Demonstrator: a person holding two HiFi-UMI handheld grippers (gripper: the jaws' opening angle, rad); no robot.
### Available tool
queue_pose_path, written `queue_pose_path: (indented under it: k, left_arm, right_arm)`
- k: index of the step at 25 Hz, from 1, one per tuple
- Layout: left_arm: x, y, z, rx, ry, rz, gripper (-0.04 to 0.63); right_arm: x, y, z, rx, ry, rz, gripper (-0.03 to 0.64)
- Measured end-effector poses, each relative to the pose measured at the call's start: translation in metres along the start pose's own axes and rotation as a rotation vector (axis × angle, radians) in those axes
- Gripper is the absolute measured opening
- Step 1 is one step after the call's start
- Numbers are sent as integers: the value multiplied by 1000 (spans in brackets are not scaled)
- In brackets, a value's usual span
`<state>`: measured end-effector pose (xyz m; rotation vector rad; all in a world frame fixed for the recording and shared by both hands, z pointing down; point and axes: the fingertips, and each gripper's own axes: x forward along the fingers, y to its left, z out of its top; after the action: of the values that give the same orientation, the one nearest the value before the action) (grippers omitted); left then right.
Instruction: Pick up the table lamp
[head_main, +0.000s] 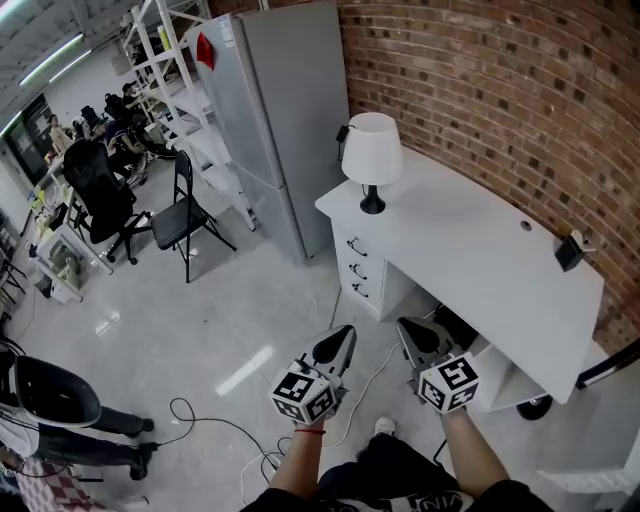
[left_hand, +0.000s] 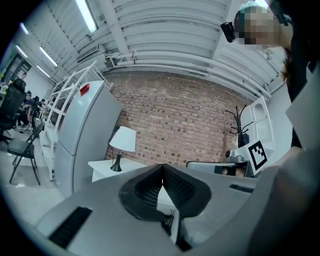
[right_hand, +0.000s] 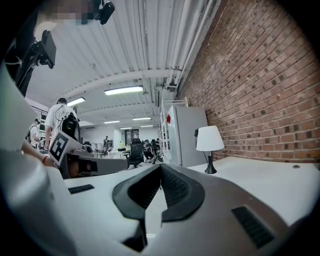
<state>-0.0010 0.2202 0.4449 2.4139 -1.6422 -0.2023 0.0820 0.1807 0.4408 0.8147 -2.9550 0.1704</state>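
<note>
Table lamp (head_main: 371, 160): upright on tabletop (head_main: 480, 250) corner by fridge (head_main: 280, 120); my left gripper (head_main: 338, 340) and right gripper (head_main: 408, 330) closed, empty, not yet near.

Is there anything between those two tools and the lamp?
Nothing visible. The lamp stands alone on the far corner of the desk; the left tool and right tool, both shut and empty, have only open air and bare desk top before it.

White desk (head_main: 480, 260), grey refrigerator (head_main: 280, 100), folding chair (head_main: 186, 215)
</note>
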Motion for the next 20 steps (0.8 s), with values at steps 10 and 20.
queue_pose_path:
  k: [10, 20]
  left_arm:
    - [78, 18, 13, 8, 1, -33, 6]
    - [124, 32, 5, 4, 20, -18, 6]
  right_arm:
    - [36, -59, 10, -9, 5, 4, 2]
    - [62, -102, -2, 31, 34, 32, 2]
